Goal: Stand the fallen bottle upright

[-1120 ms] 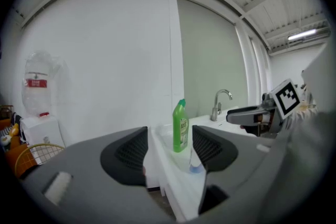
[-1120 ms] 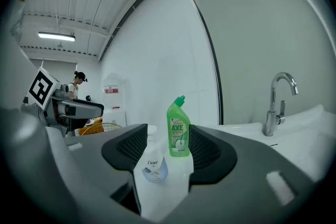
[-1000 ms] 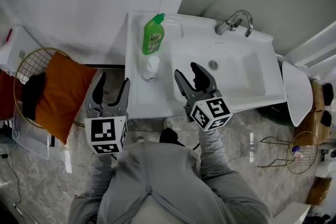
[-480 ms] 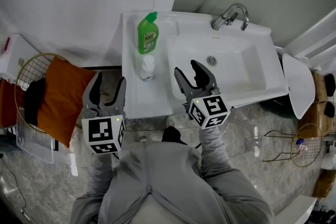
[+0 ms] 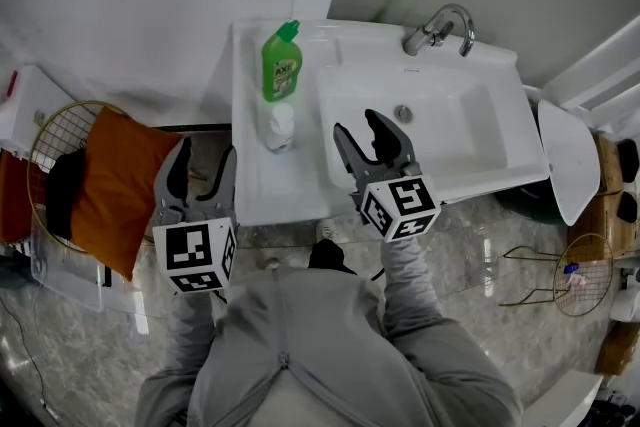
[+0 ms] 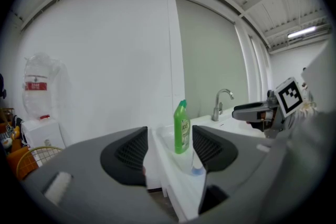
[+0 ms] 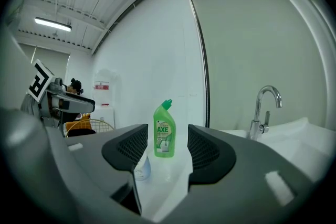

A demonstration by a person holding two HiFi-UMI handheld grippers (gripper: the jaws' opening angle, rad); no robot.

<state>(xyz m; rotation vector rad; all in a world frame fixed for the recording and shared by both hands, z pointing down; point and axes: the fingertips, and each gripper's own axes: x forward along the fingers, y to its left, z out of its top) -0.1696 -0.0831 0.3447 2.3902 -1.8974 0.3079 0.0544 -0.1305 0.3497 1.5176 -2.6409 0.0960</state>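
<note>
Holds the left gripper (image 5: pixel 205 153) off the sink's (image 5: pixel 470 180) near left corner, above the floor; jaws apart, nothing between them. Holds the right gripper (image 5: pixel 356 123) over the basin's near rim; jaws likewise parted and empty. Shows the green bottle (image 5: pixel 281 65) upright on the left ledge, close to the wall, well apart from both grippers. Shows a small white bottle (image 5: pixel 281 126) just in front of it, nearer the grippers; upright or tipped, cannot tell. Tap (image 5: pixel 440 27) at the back right.
</note>
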